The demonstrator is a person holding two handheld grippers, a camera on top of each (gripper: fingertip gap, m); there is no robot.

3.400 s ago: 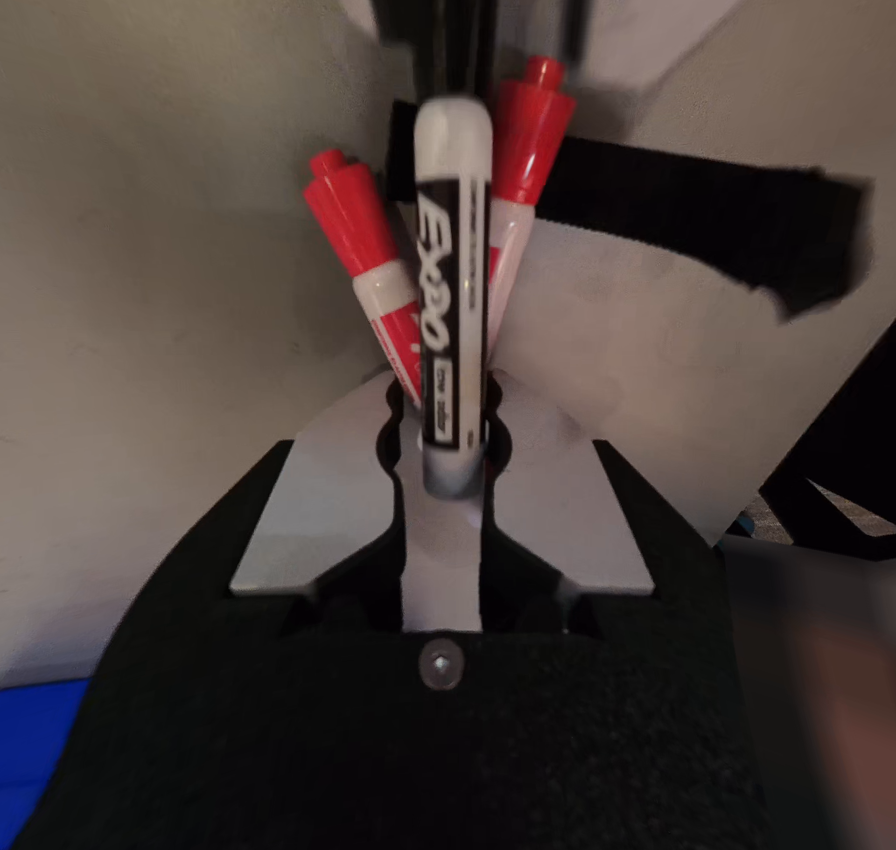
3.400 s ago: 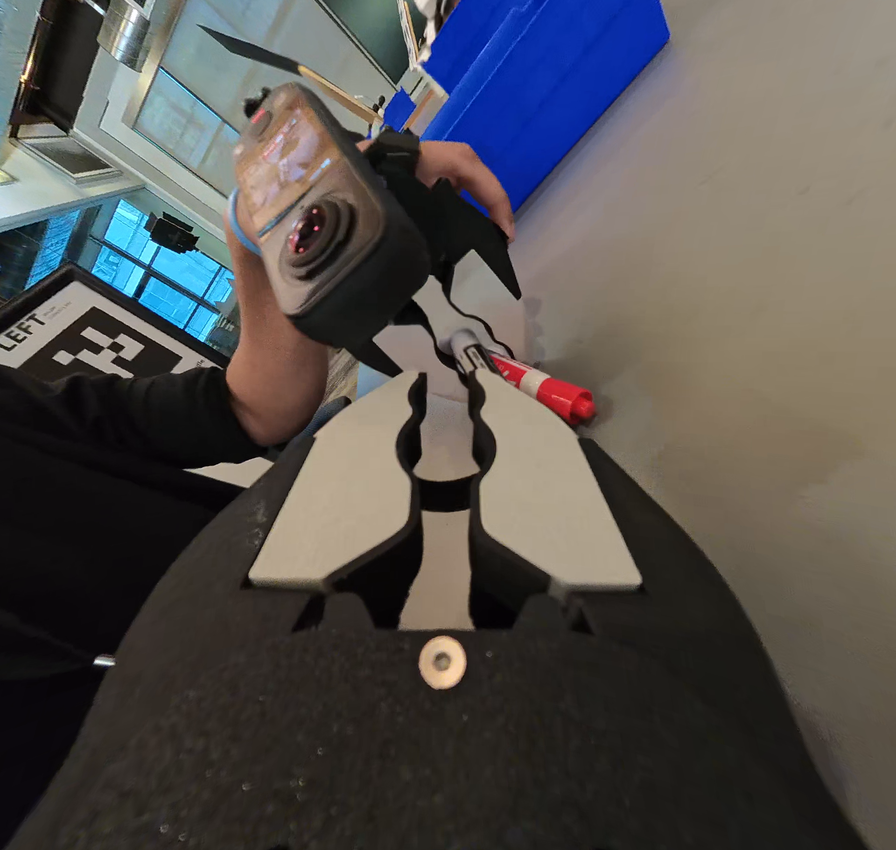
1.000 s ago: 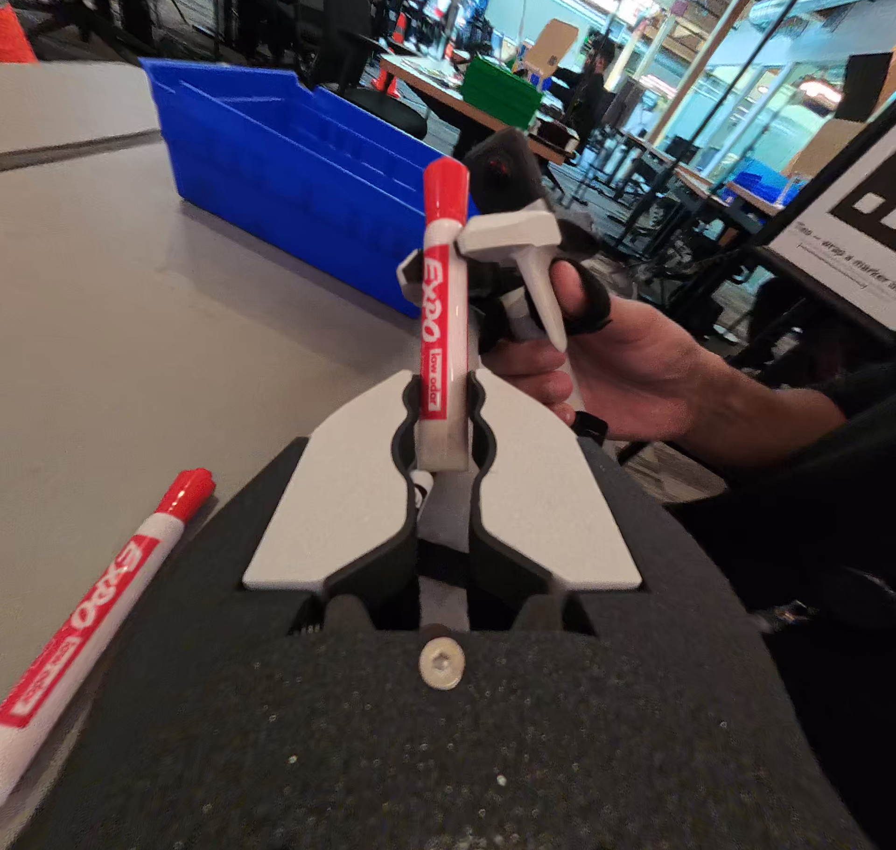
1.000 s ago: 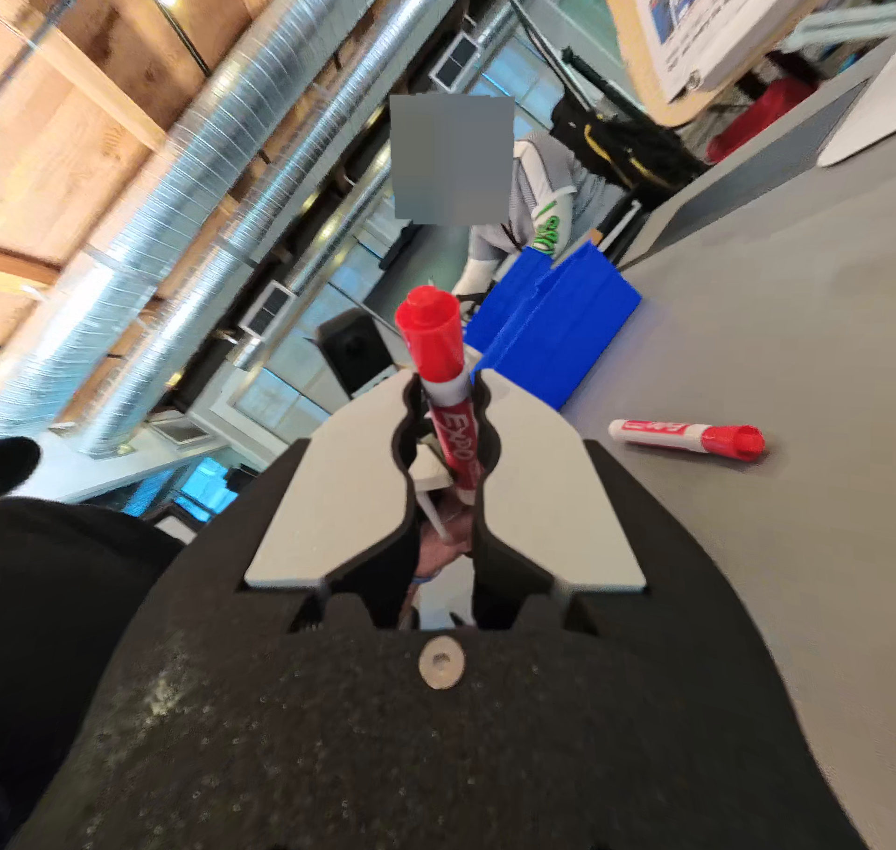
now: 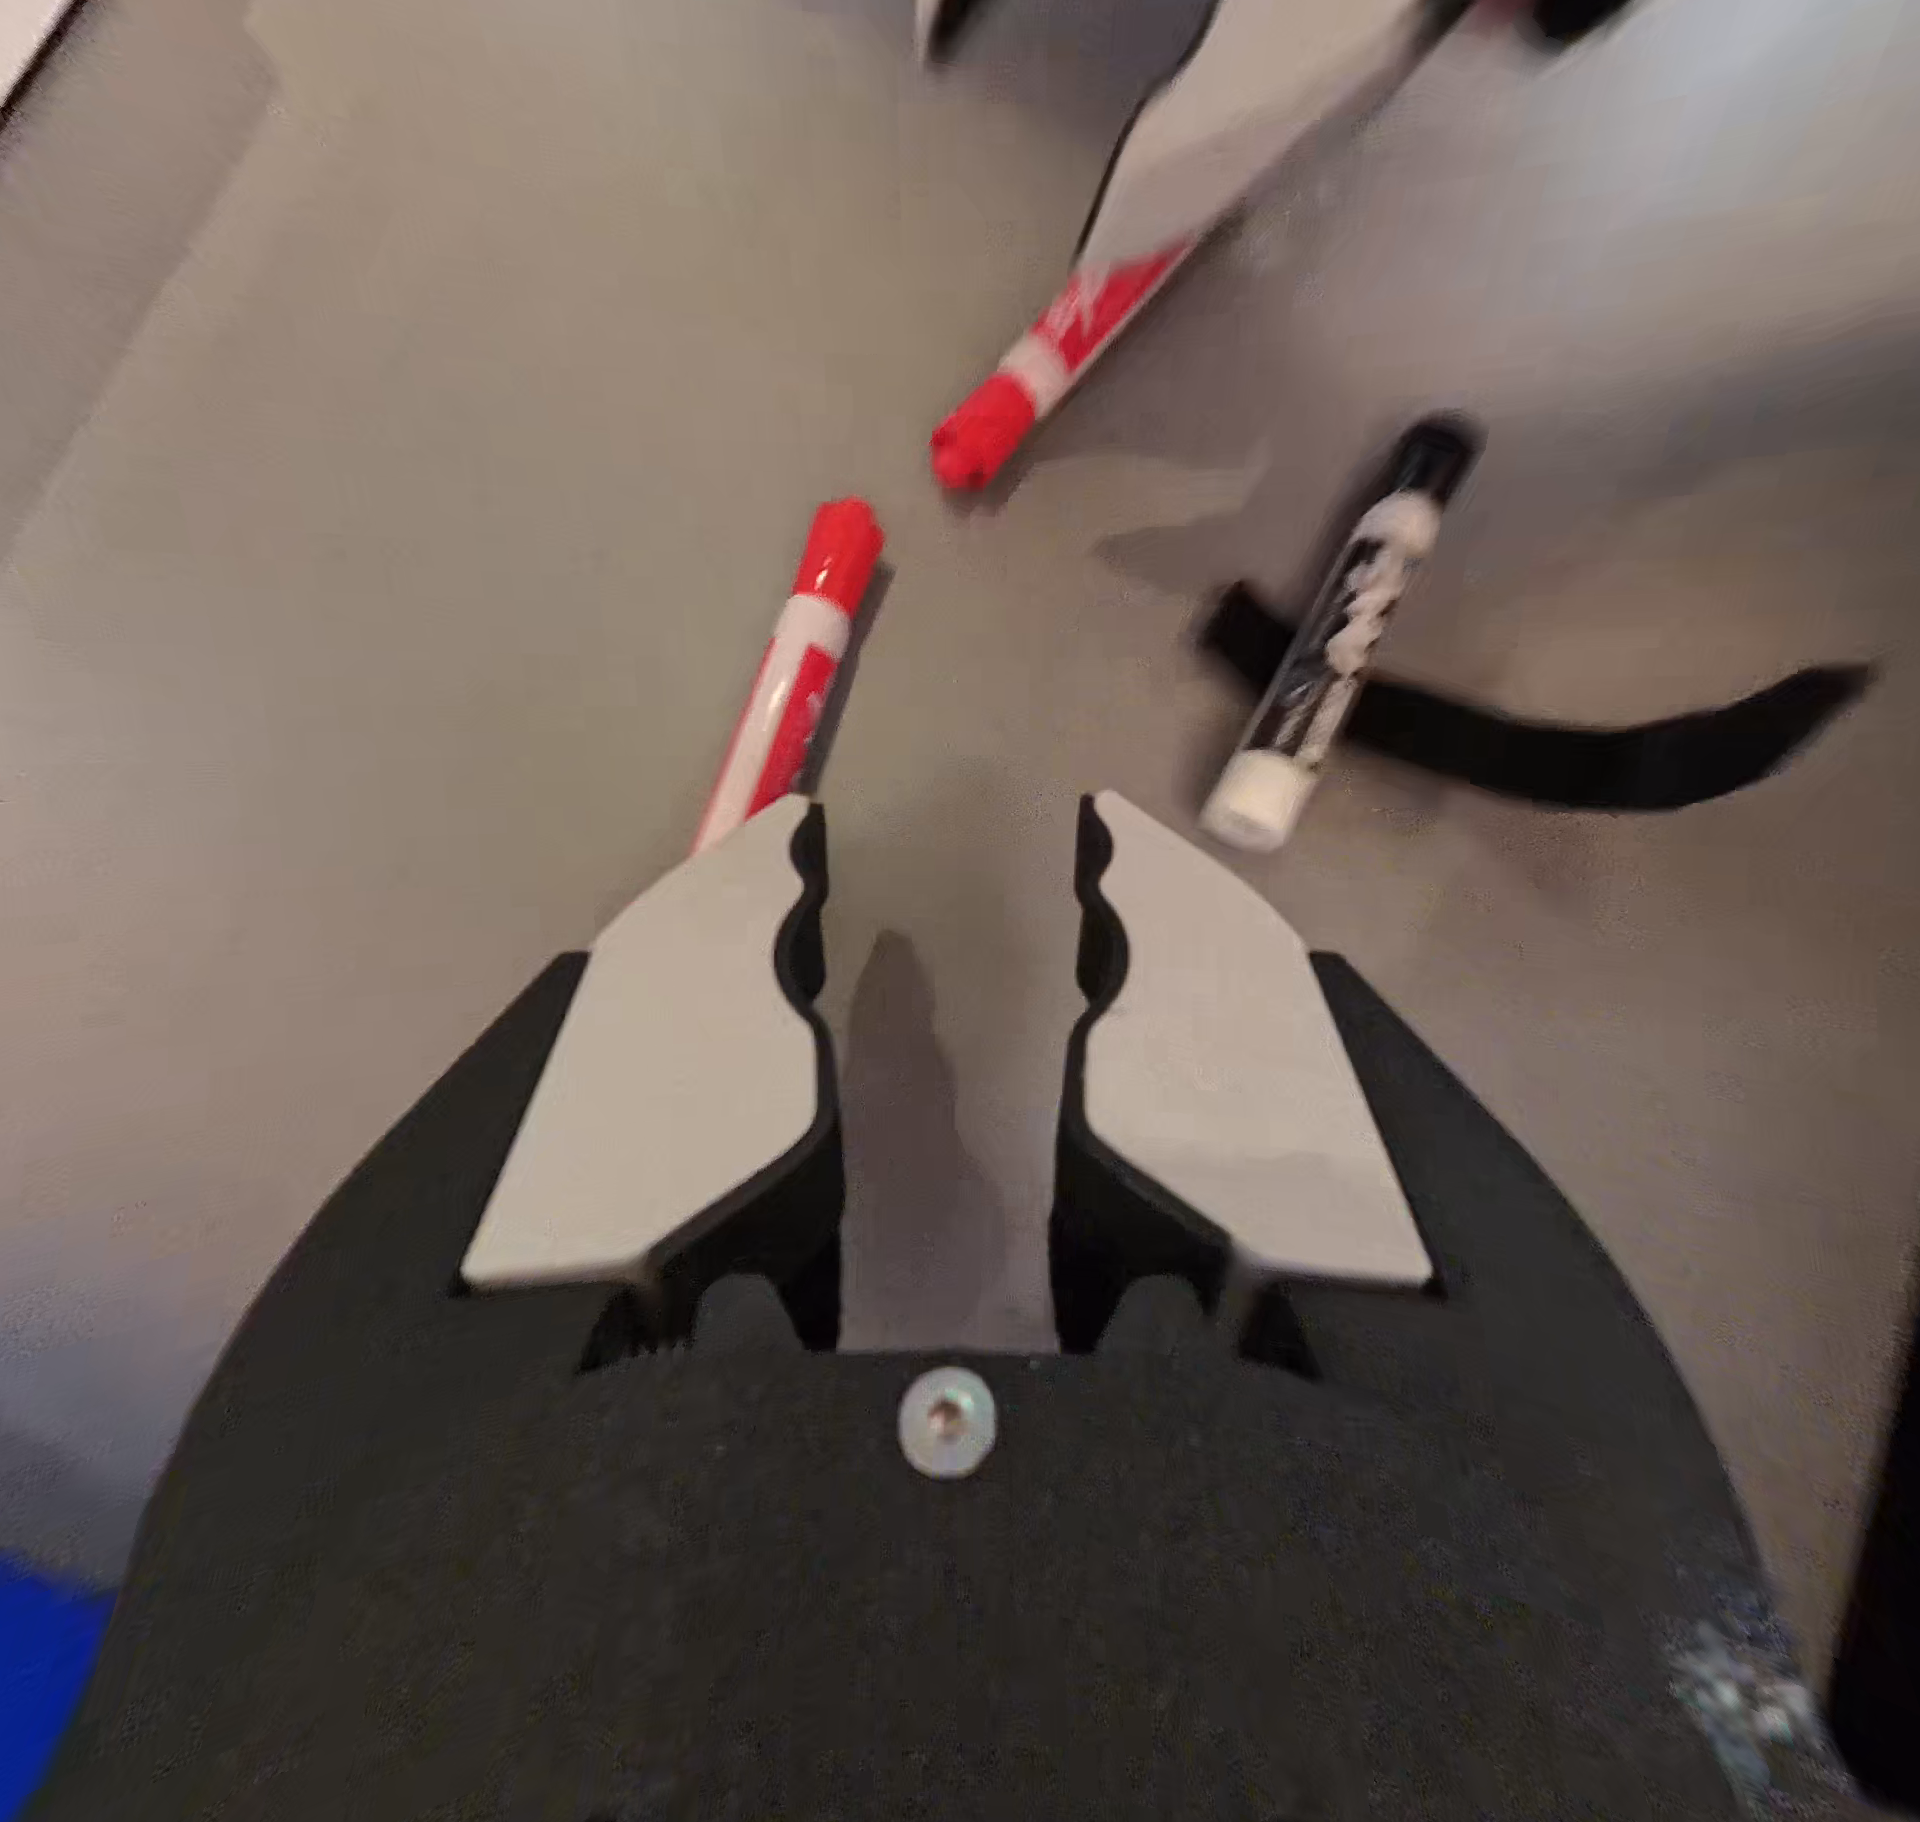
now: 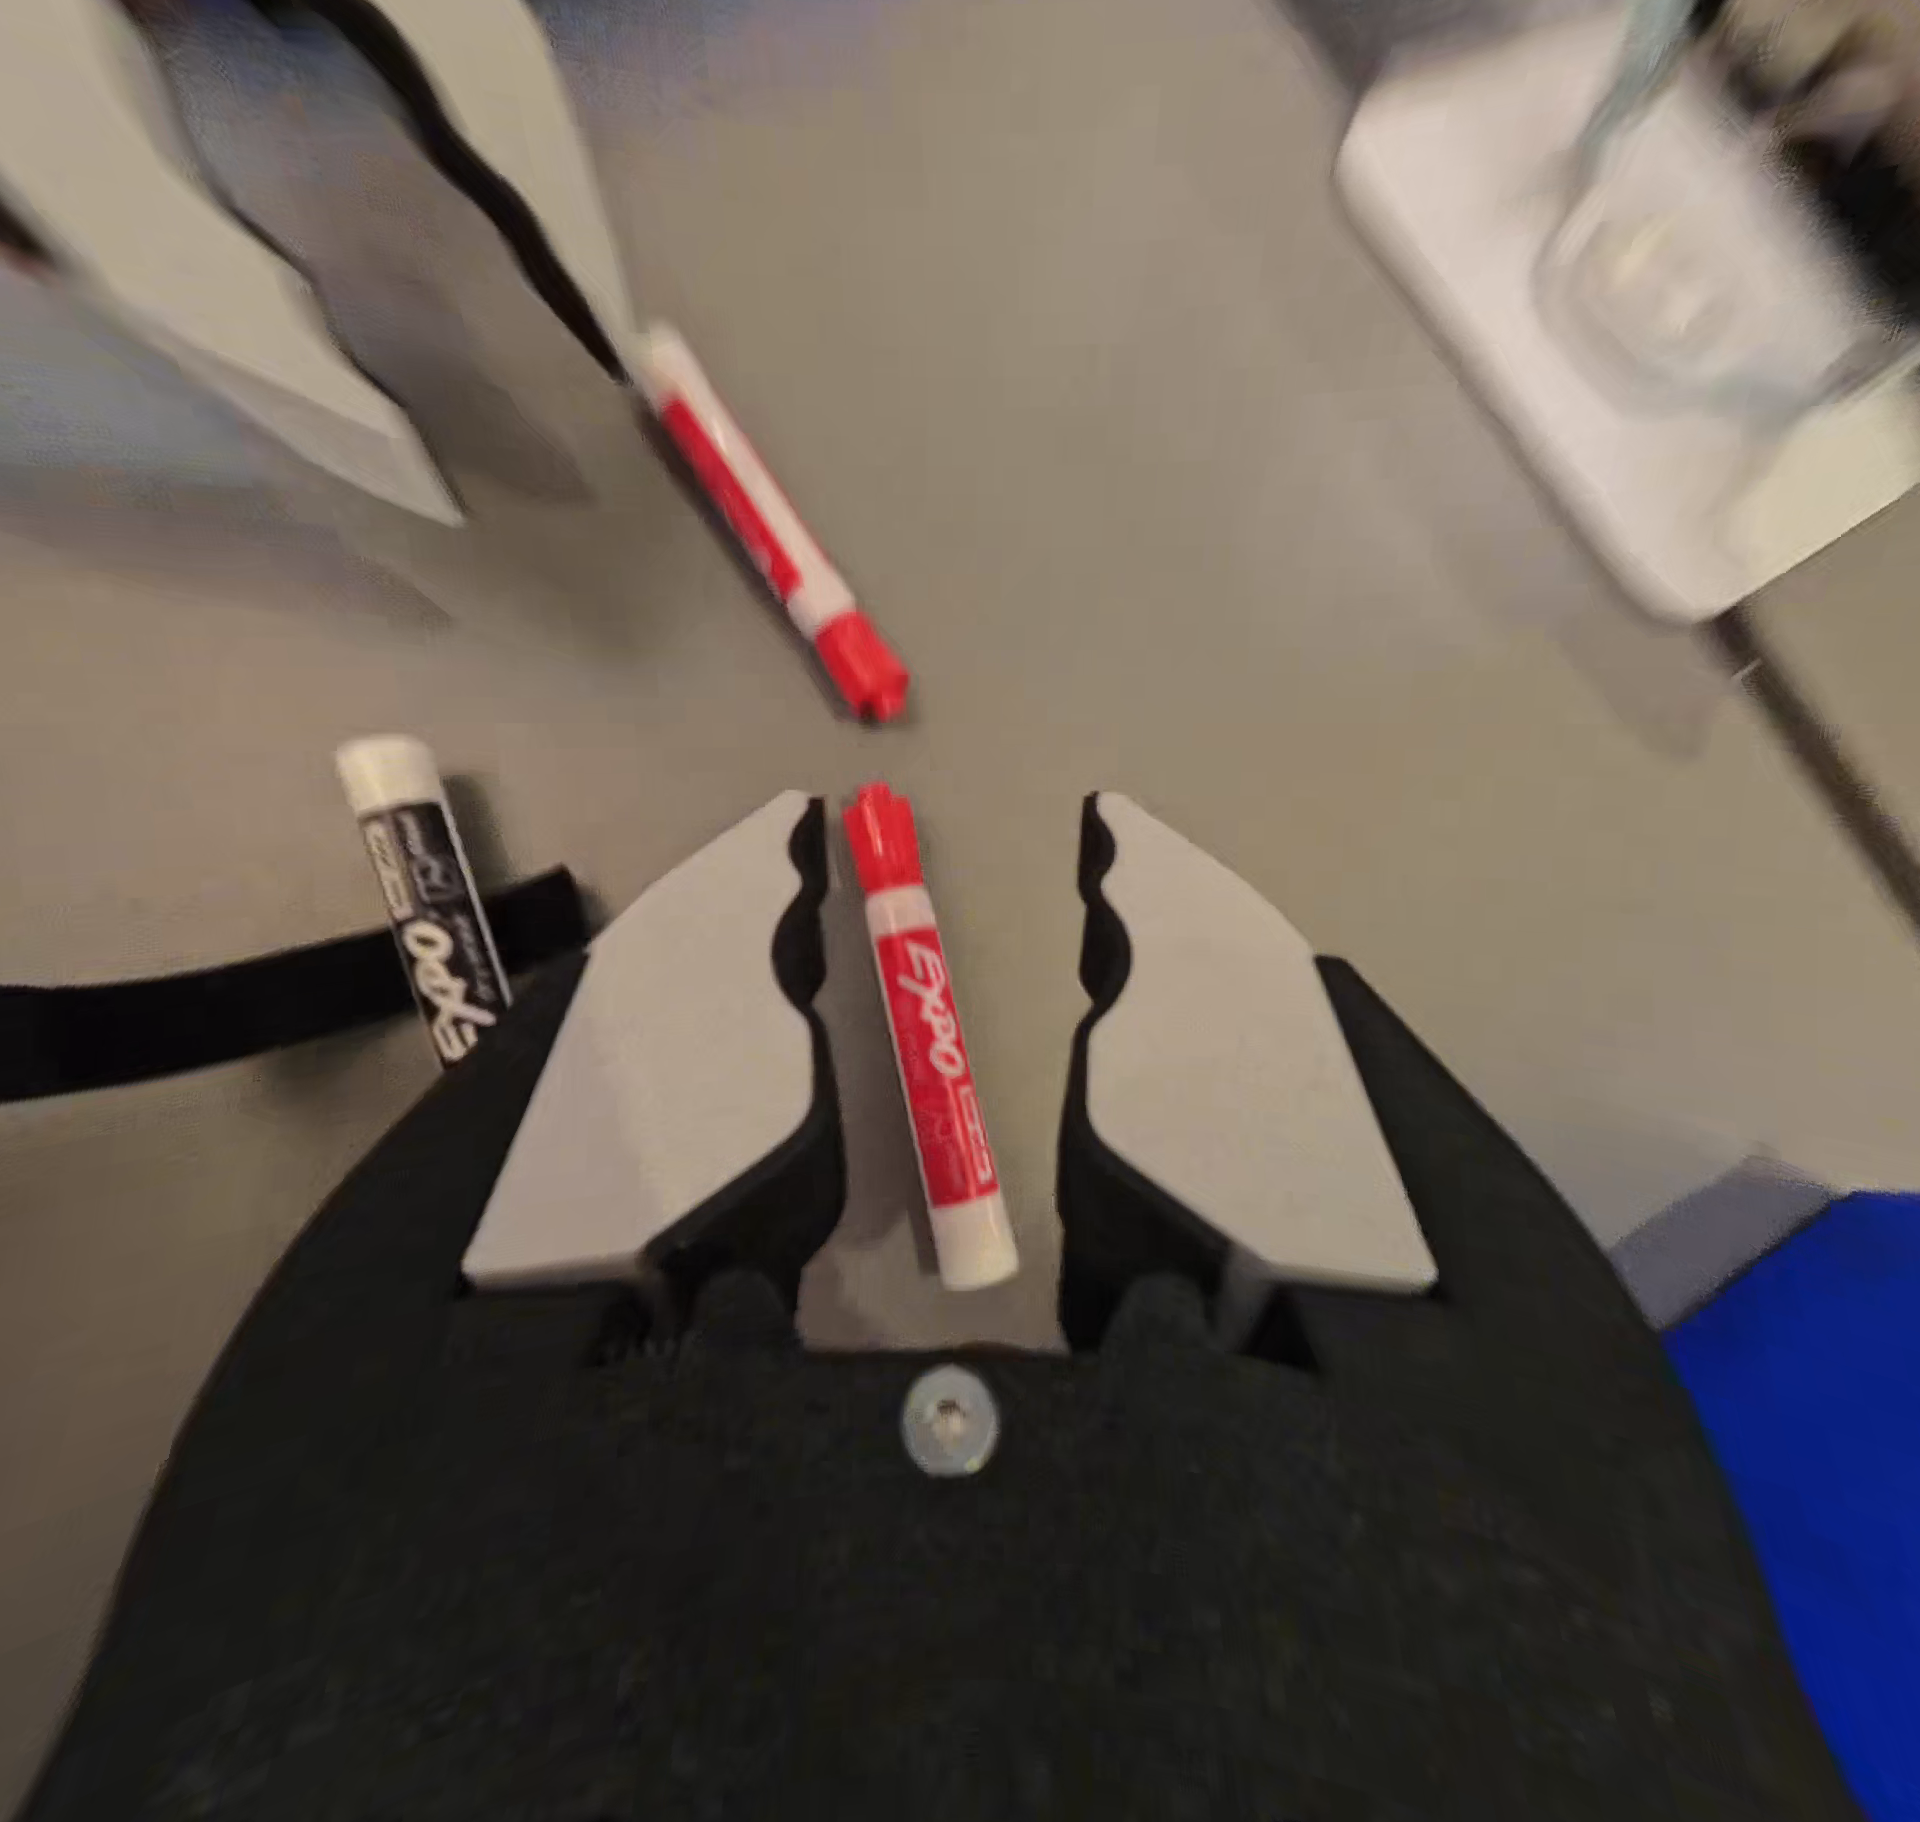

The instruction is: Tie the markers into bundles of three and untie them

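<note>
Three markers lie loose and apart on the grey table [image 5: 416, 422]: red marker [image 6: 930, 1034] seen between the wide-open jaws of the right gripper [image 6: 954, 816], not gripped; second red marker [image 6: 764, 525] just beyond, cap to cap; black marker [image 6: 421, 899] lying across the black strap [image 6: 156, 1019]. Left gripper [image 5: 945, 816] also gapes wide, empty. Judged: bundle undone, untie step about finished; next calls for regathering all three over the strap. Right view alone shows a white block [image 6: 1621, 318] and a blue bin [image 6: 1818, 1409]; left view shows the strap's curling free end.
</note>
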